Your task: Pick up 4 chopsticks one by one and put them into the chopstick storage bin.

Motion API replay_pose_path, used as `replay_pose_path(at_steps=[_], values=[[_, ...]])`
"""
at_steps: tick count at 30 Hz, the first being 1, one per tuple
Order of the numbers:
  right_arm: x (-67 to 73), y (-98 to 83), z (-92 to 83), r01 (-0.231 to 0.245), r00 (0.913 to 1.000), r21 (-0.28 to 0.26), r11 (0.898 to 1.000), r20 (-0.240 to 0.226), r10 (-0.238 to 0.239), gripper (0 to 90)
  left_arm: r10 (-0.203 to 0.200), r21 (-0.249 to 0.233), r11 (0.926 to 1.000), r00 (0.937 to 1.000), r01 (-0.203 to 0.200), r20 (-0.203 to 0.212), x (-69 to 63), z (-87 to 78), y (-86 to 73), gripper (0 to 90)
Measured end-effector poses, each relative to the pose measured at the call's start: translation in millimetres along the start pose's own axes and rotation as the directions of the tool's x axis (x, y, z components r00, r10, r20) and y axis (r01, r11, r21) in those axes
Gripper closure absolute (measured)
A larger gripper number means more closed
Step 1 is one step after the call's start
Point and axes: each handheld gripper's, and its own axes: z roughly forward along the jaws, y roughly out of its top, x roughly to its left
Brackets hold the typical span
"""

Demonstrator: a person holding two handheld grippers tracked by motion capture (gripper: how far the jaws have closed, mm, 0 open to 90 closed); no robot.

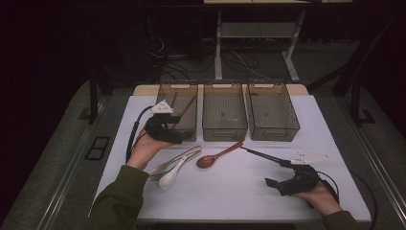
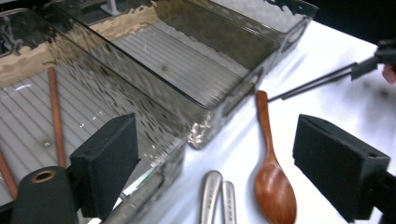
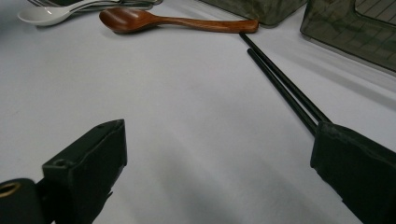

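**Cutlery sorting: chopsticks in reach on the right, wooden spoon in front of the left**

While the three clear bins (image 1: 225, 112) stand in a row at the far edge of the white table (image 1: 249, 191), the high view puts the left gripper (image 1: 165, 130) just in front of the leftmost one, which already holds brown chopsticks (image 1: 186, 108). The right gripper (image 1: 277, 184) rests low at the near right, beside the black chopsticks (image 1: 261, 155).

In the left gripper view, the jaws stand wide apart with nothing between them. The wooden spoon (image 2: 273, 182) lies on the table ahead, bowl nearest, next to two metal handles (image 2: 217, 200).

In the right gripper view, the jaws are also apart and empty; the black chopsticks (image 3: 280, 81) run along the table to the far jaw, tips near the wooden spoon (image 3: 154, 21), with a white spoon (image 3: 46, 14) beyond.

The chopsticks look light, stiff, thin and smooth, so they will likely roll or split apart. A pinch across both together near their middle, jaws low to the table, seems safest. The wooden spoon is light and rigid; its narrow handle offers the better hold.
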Motion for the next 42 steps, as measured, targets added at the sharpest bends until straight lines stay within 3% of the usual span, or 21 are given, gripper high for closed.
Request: replay_pose_path(at_steps=[3,11,20,25,33,42], values=[[-0.2,0.0,0.1,0.008,1.0000,-0.001,1.000,0.003,-0.008,3.7,0.027,0.015,0.9995,0.9995,-0.027,-0.015,-9.9,0.2,-9.8,8.6],[0.2,0.3,-0.7,0.016,0.9999,-0.008,1.000,0.000,-0.016,3.7,0.039,0.014,0.9991,0.9989,-0.039,0.026,-31.6,-3.4,-36.7,3.3],[0.7,0.4,-1.3,0.016,0.9999,-0.007,1.000,0.000,-0.016,3.7,0.054,0.008,0.9985,0.9975,-0.055,0.045,-44.0,-9.2,-65.8,0.0],[0.8,0.4,-1.5,0.018,0.9998,-0.006,1.000,0.000,-0.018,3.7,0.043,0.019,0.9988,0.9976,-0.044,0.055,-51.3,-11.1,-79.7,0.0],[0.7,0.9,-2.4,0.027,0.9996,-0.003,1.000,-0.004,-0.027,3.7,0.063,0.037,0.9972,0.9969,-0.065,0.046,-64.0,-13.2,-96.1,0.0],[3.2,3.9,-5.8,0.057,0.9984,0.021,0.998,-0.007,-0.057,3.6,0.073,0.038,0.9964,0.9960,-0.075,0.051,-66.8,-14.7,-100.4,0.0]])
